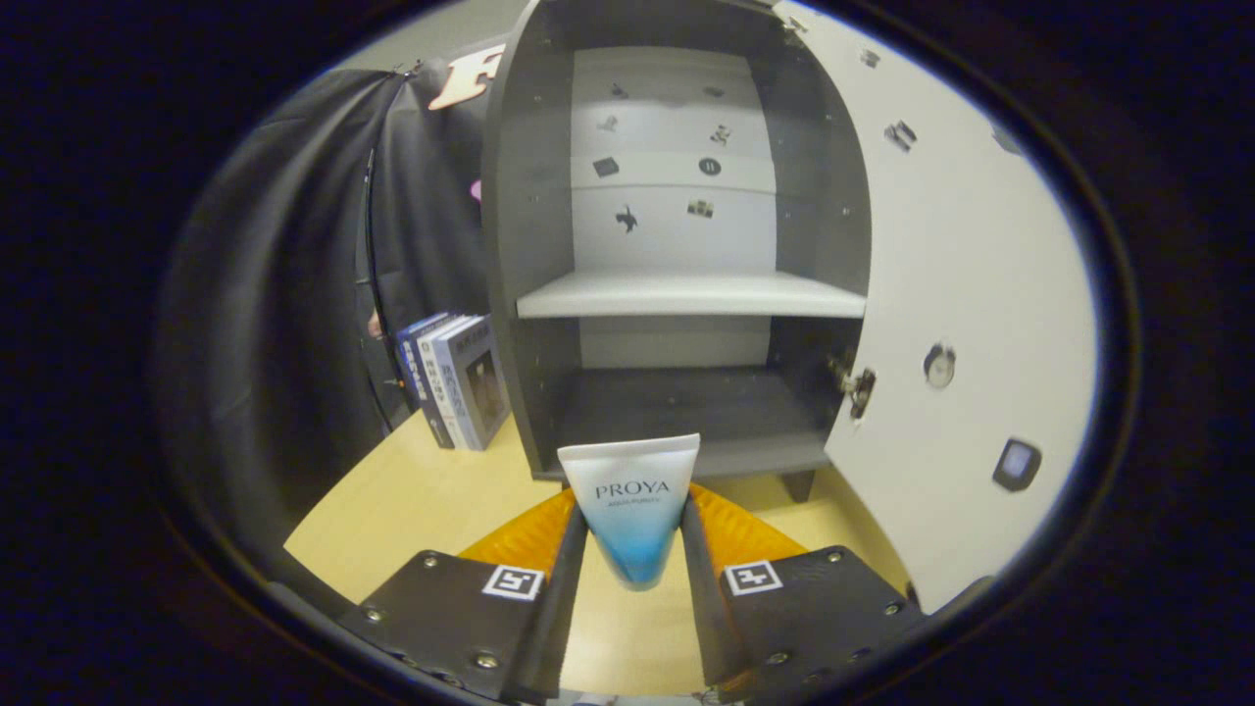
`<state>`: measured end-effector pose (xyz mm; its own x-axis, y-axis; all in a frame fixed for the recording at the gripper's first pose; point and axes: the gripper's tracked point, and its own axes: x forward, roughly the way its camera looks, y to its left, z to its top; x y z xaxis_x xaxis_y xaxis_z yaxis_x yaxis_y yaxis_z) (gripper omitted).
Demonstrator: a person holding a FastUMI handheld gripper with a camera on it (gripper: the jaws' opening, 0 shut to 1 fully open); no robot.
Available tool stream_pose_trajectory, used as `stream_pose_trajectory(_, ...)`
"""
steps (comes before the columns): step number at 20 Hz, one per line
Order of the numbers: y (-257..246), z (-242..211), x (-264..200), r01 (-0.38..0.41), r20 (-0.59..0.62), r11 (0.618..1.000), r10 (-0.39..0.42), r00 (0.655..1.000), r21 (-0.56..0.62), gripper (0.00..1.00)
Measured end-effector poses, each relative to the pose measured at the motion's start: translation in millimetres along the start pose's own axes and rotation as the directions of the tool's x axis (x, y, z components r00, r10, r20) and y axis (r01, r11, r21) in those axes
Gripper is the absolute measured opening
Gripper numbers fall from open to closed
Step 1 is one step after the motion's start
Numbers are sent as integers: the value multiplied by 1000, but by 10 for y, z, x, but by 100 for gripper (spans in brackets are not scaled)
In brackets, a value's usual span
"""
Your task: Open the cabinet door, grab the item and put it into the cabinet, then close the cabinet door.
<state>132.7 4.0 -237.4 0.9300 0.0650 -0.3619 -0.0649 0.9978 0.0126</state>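
Gripper view, nearest first: the gripper (633,549) has its two black fingers (567,579) drawn in until both press on one tube (632,515), one finger on each side of it. The gap between them is narrow, just the width of the tube's lower half. Each finger's base plate carries one square black-and-white marker, two in all.

The tube is a single white cosmetic tube fading to blue at its lower end. It stands upright in the grip, its long axis running bottom to top. The wide flat crimped end is at the top and the narrow blue end points down between the fingers. Its printed face is turned toward the camera. It hangs above the yellow table (412,500), just short of the cabinet's front edge.

Beyond the fingertips stands one dark grey cabinet (520,294) on the table. Its single white door (961,324) is swung wide open to the right, with a metal hinge at its inner edge and several small stickers on its inside face. Inside the cabinet is one white shelf (686,294), which splits it into an upper and a lower compartment. The white back panel carries small stickers as well.

Left of the cabinet, three books (456,378) stand upright side by side on the table, touching one another, just beside the cabinet's left wall.
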Motion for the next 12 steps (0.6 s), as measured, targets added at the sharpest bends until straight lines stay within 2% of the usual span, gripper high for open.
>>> stream_pose_trajectory(5,-115,1001,190,2,137,1000,-4,991,16,53)
stream_pose_trajectory(12,-252,1964,844,6,266,1000,-7,964,3,52)
